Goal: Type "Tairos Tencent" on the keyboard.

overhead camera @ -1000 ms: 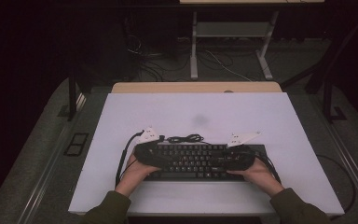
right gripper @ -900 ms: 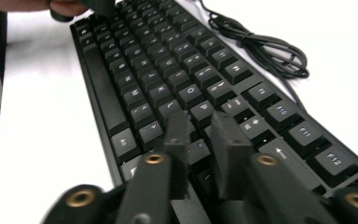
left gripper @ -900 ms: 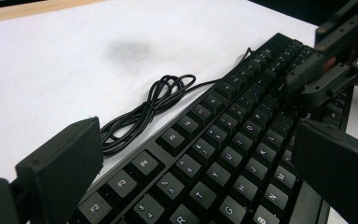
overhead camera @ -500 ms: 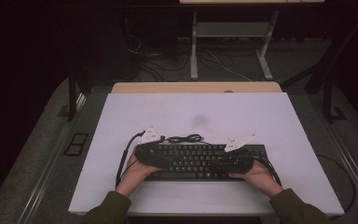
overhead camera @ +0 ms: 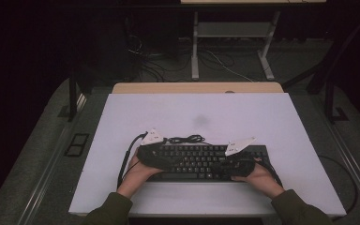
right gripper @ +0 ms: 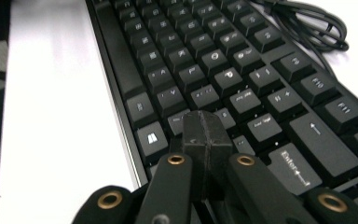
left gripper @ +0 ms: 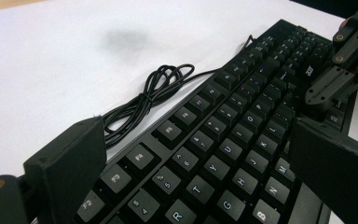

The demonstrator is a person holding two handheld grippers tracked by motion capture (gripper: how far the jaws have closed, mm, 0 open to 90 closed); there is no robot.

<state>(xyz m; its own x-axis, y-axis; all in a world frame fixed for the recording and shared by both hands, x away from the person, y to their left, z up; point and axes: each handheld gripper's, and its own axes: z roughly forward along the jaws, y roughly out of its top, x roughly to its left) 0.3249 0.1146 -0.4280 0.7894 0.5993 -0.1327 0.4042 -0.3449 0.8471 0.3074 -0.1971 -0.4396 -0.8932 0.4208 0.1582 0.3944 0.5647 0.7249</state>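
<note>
left gripper (left gripper: 200,177) gapes wide over the keyboard (left gripper: 242,135), cord (left gripper: 149,95) just beyond its left jaw; right gripper (right gripper: 207,135) is pinched empty, tips on keys.

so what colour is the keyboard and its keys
The keyboard is black all over, with black keys and pale lettering; the right gripper view shows it best.

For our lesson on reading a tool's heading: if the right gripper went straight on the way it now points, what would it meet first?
Probably the keyboard: the right gripper, jaws shut, points low along its keys, tips just above them. Whether it touches already is unclear.
</note>
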